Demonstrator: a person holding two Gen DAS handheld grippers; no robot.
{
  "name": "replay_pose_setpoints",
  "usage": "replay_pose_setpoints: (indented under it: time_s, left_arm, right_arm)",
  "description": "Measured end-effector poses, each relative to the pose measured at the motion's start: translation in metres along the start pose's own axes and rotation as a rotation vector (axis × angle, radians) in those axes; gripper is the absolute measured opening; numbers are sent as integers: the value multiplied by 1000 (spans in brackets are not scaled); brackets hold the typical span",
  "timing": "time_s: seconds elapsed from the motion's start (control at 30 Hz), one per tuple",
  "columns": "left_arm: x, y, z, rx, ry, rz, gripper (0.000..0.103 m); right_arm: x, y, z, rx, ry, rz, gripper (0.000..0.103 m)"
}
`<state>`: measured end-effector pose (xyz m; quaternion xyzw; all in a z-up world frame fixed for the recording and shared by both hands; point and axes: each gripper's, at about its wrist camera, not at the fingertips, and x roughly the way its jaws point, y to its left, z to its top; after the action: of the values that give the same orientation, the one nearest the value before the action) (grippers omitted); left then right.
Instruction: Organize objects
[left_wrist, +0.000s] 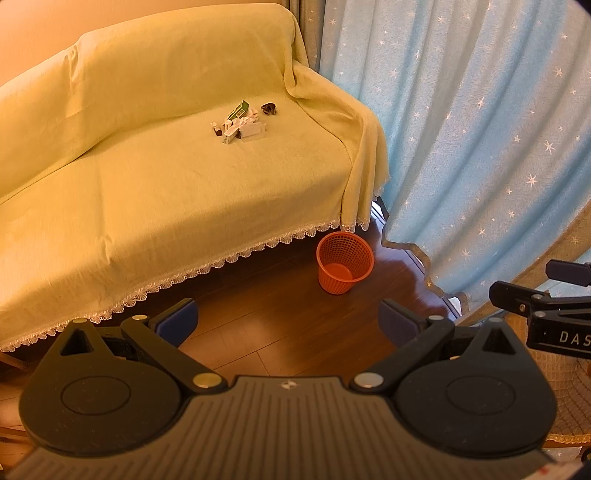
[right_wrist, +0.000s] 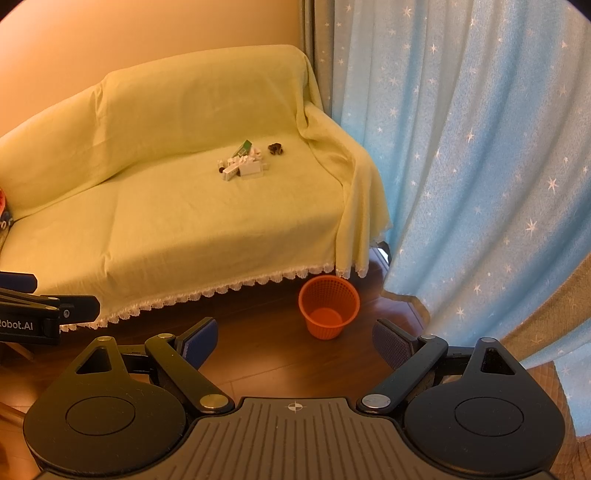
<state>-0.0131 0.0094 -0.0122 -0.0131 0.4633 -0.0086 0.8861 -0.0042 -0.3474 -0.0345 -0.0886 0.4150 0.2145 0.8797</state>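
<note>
Both tongs spread wide and empty: left gripper (left_wrist: 288, 321) and right gripper (right_wrist: 293, 341) hover over the floor, well short of the sofa (left_wrist: 147, 192). The clutter (left_wrist: 242, 123) sits far right on the seat; the orange basket (left_wrist: 345, 262) waits below, likely its destination.

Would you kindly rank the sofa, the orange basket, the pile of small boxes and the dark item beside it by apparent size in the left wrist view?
1. Sofa
2. Orange basket, though nearer the camera
3. Pile of small boxes
4. Dark item
</note>
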Motion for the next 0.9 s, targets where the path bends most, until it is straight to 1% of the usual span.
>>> replay_pose_setpoints:
  time_s: [0.6, 0.9]
  left_arm:
    - [-1, 3, 1, -17, 4, 3, 102]
    - [-1, 9, 1, -31, 7, 5, 102]
  right_arm:
    - [0, 0, -2, -1, 3, 2, 89]
    - [1, 9, -5, -4, 9, -1, 89]
